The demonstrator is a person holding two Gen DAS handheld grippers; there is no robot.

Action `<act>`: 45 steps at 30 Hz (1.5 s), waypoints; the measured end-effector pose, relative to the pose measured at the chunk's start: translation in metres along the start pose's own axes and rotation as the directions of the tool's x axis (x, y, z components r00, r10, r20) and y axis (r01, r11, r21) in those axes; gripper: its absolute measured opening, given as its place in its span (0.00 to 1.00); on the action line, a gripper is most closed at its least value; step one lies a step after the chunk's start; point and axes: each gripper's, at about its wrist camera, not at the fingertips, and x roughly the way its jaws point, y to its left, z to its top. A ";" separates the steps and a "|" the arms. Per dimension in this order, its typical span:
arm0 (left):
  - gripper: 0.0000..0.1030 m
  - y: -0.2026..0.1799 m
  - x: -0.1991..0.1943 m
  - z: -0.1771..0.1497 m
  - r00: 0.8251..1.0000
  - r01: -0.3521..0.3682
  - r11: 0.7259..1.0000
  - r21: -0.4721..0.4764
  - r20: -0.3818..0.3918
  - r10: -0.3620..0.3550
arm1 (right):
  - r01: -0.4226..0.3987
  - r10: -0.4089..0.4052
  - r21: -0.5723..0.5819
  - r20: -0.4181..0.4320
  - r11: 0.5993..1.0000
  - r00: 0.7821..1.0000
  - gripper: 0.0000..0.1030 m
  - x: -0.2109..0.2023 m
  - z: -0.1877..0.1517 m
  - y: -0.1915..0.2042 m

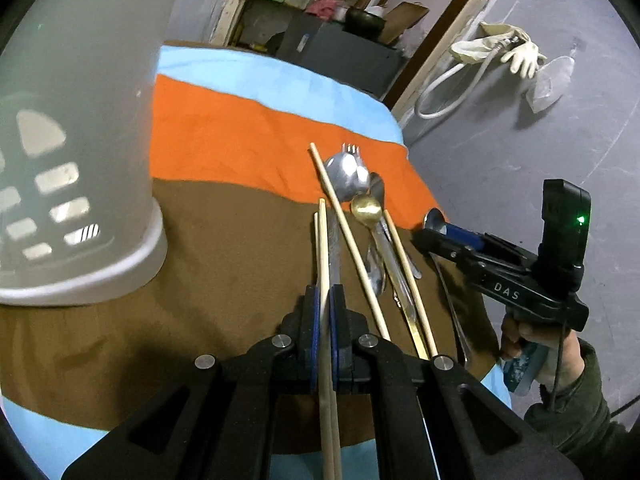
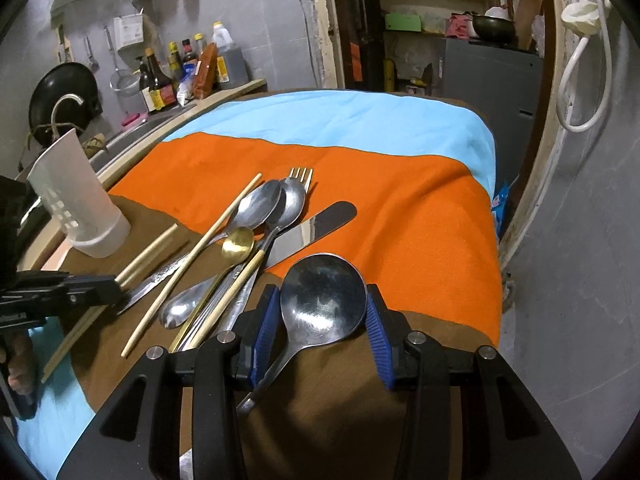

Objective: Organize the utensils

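Left wrist view: my left gripper (image 1: 325,300) pinches chopsticks (image 1: 323,240), holder (image 1: 80,152) far left, apparently empty. My right gripper (image 2: 322,312) clamps big spoon (image 2: 323,300). Pile (image 2: 240,248) on cloth (image 2: 380,184) unsorted; nearly all left.

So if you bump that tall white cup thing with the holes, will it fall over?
Probably quite easily. The white holder stands tall on a narrow foot and leans a little, so it looks tippy. It looks like thin plastic with cut-out slots and nothing visible inside, so likely light. The soft cloth under it may make it wobble more.
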 end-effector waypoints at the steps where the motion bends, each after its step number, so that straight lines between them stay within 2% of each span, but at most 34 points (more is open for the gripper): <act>1: 0.03 0.001 0.000 0.000 1.000 -0.005 1.000 -0.004 -0.005 0.005 | -0.001 0.001 0.000 -0.005 1.000 1.000 0.39 0.001 0.000 0.001; 12: 0.03 0.009 -0.007 0.002 1.000 0.006 1.000 -0.018 -0.019 -0.006 | 0.013 -0.014 -0.015 -0.018 1.000 1.000 0.39 0.002 -0.002 0.004; 15: 0.02 0.009 -0.013 0.001 1.000 -0.014 1.000 -0.014 0.004 0.014 | 0.017 -0.017 -0.019 -0.018 1.000 1.000 0.39 0.002 -0.002 0.005; 21: 0.02 0.025 -0.025 -0.003 0.999 -0.005 0.997 -0.073 0.037 0.007 | 0.011 -0.011 -0.011 -0.012 1.000 1.000 0.39 0.000 -0.002 0.006; 26: 0.03 0.030 -0.024 -0.006 0.999 -0.040 0.997 -0.073 -0.017 0.039 | 0.014 -0.014 -0.006 -0.023 1.000 1.000 0.39 0.002 -0.001 0.006; 32: 0.12 0.013 -0.018 -0.005 0.986 -0.141 0.987 0.072 -0.080 0.146 | 0.062 -0.063 -0.034 -0.053 0.998 0.997 0.43 0.008 0.001 0.012; 38: 0.12 0.003 -0.010 -0.001 0.971 -0.165 0.965 0.203 -0.138 0.195 | 0.119 -0.122 -0.033 -0.082 0.992 0.989 0.48 0.016 0.005 0.017; 39: 0.12 0.004 -0.011 -0.001 0.972 -0.156 0.966 0.205 -0.140 0.187 | 0.126 -0.129 -0.038 -0.080 0.991 0.988 0.46 0.016 0.003 0.018; 40: 0.10 0.006 -0.011 -0.001 0.975 -0.147 0.968 0.202 -0.137 0.177 | 0.114 -0.117 -0.035 -0.077 0.993 0.990 0.35 0.015 0.003 0.018; 41: 0.04 0.008 -0.013 -0.002 0.977 -0.144 0.969 0.199 -0.125 0.171 | 0.104 -0.106 -0.030 -0.072 0.994 0.992 0.34 0.014 0.003 0.018; 45: 0.02 0.013 -0.026 -0.008 0.991 -0.108 0.981 0.159 -0.059 0.119 | 0.118 -0.119 -0.032 -0.030 0.993 0.992 0.25 0.004 -0.003 0.023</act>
